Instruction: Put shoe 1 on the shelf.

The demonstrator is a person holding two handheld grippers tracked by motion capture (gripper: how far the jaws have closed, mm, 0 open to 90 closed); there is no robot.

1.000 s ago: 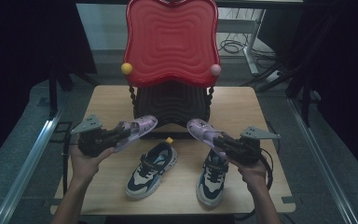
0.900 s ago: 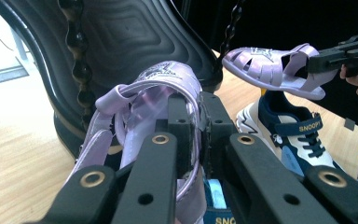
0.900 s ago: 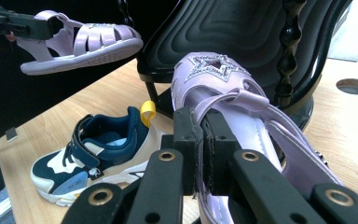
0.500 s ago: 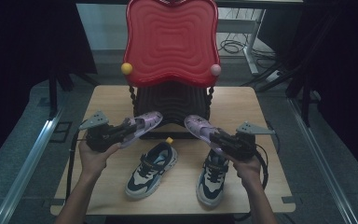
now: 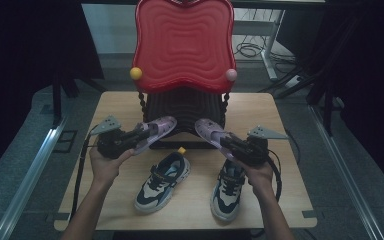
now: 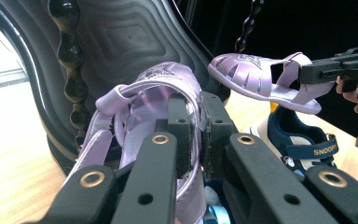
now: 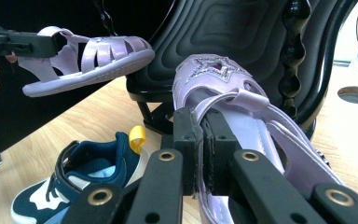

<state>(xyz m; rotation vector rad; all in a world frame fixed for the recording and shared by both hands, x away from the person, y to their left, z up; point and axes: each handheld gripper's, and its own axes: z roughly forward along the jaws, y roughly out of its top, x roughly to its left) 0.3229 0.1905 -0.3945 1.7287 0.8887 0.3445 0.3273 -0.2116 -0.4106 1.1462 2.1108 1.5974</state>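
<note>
A: On the wooden table [image 5: 280,150], two navy sneakers [image 5: 162,182] lie nearest, at six o'clock.

B: Above them, each gripper's fingers clamp a lilac sandal: left sandal [image 5: 155,131], right sandal [image 5: 211,131]. Both have drifted inward toward twelve o'clock, nearing the red-backed chair [image 5: 182,45].

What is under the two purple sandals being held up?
Under the left sandal and right sandal lie the wooden table and two navy sneakers; the black rack's base stands behind, its floor hidden.

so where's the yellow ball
In the high view the yellow ball sits at the left lower corner of the red chair back, above the table's far left part.
</note>
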